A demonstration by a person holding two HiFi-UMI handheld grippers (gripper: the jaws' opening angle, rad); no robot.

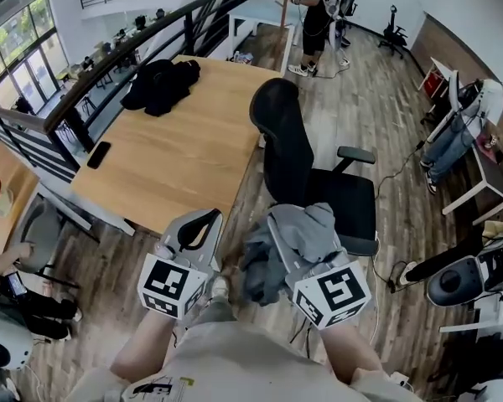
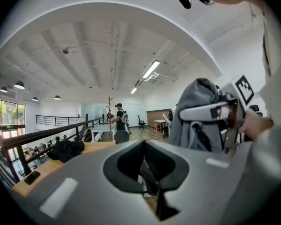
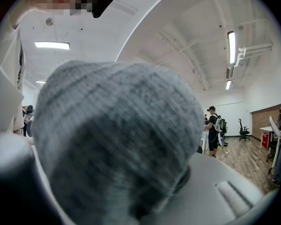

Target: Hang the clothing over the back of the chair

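A grey hooded garment (image 1: 306, 229) hangs bunched from my right gripper (image 1: 277, 226), whose jaws are shut on it, just in front of the black office chair (image 1: 287, 141). The chair's seat (image 1: 345, 201) lies right beyond the cloth, and its tall back stands bare. In the right gripper view the grey garment (image 3: 117, 139) fills most of the picture and hides the jaw tips. My left gripper (image 1: 208, 219) is beside it on the left, shut with nothing in it. The left gripper view shows the garment (image 2: 196, 111) draped over the right gripper, apart from the left jaws.
A wooden table (image 1: 184, 149) stands left of the chair with a dark heap of clothing (image 1: 161, 82) and a black phone (image 1: 99, 154) on it. A black railing (image 1: 109, 65) runs behind the table. A person (image 1: 318, 15) stands far back; desks line the right side.
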